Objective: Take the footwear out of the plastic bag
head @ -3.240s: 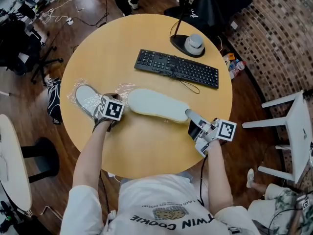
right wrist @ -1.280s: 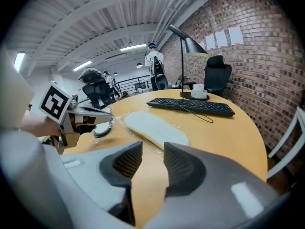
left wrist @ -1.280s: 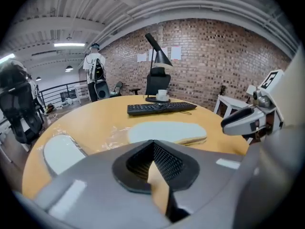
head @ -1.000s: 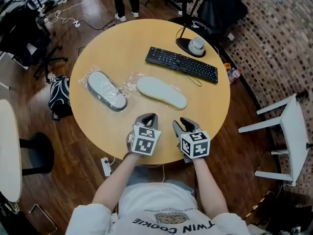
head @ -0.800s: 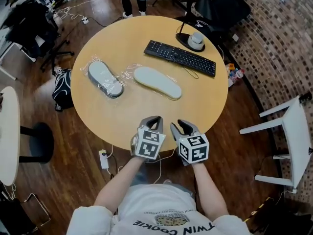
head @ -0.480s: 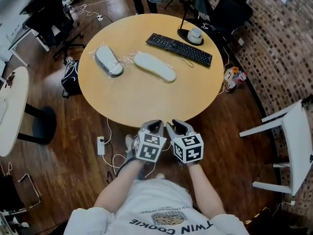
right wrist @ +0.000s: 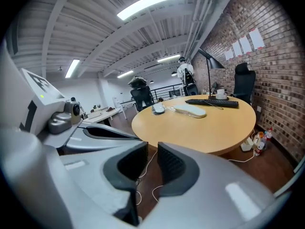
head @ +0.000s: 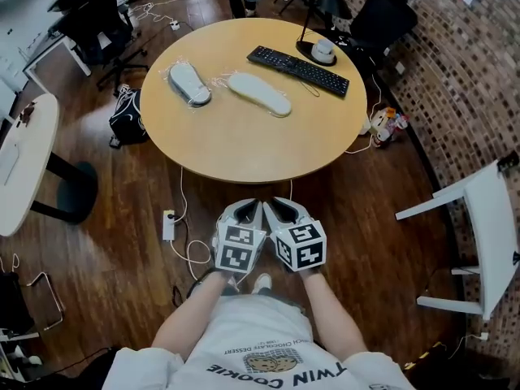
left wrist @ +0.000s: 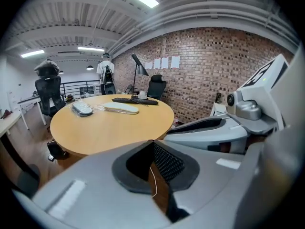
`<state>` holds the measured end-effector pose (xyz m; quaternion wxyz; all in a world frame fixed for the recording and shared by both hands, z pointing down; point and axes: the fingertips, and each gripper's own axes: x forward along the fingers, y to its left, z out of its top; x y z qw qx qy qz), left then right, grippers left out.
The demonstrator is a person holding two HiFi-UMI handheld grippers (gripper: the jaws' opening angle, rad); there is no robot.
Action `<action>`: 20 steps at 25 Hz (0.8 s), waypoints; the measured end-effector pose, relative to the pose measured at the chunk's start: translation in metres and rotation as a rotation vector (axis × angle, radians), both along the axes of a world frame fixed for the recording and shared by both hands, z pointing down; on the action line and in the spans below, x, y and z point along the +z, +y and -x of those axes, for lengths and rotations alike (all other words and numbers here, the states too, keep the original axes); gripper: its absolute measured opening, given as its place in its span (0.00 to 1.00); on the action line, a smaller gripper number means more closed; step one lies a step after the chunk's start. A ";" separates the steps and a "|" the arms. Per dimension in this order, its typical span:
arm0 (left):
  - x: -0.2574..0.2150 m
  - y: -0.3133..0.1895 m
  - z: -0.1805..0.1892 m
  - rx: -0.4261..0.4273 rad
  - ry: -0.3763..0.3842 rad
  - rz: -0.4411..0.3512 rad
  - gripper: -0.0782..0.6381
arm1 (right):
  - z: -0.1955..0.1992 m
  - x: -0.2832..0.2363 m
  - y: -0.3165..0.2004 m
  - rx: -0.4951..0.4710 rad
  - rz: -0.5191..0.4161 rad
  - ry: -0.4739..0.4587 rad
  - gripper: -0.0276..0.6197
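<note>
Nothing is being handled at this moment. Both tongs are held side by side in front of the person's body, over the floor and well apart from the desk (head: 244, 149). The left tongs (head: 244, 210) are closed tip to tip with nothing in them. The right tongs (head: 277, 209) have just been closing and show a narrow gap between the pads, with nothing in it.

On the far left part of the desk lie two slippers. The pale slipper (head: 260, 94) looks bare, with some crinkled plastic at its left end. The grey slipper (head: 188, 84) beside it still lies inside its clear plastic bag (head: 175, 70). So the task looks half done at best.

The next move would call for stepping back to the desk, opening both tongs, pinning the bag with one and drawing the grey slipper out with the other.

Little stands in the way. A keyboard (head: 298, 60) and a lamp base (head: 319, 52) sit at the far right of the desk, clear of the slippers. On the floor a power strip (head: 169, 225) with loose cable lies between the person and the desk, and a dark backpack (head: 130, 117) rests by the desk's left edge.
</note>
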<state>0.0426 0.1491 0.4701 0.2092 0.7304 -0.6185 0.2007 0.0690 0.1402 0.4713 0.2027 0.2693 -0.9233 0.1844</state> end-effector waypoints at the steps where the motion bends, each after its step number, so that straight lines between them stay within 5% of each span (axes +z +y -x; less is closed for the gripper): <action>1: -0.002 0.008 0.003 -0.003 0.002 -0.002 0.12 | 0.004 -0.003 0.007 -0.002 -0.004 0.001 0.14; 20: -0.025 0.118 0.068 -0.003 0.062 -0.050 0.12 | 0.067 -0.033 0.120 0.048 -0.050 0.035 0.06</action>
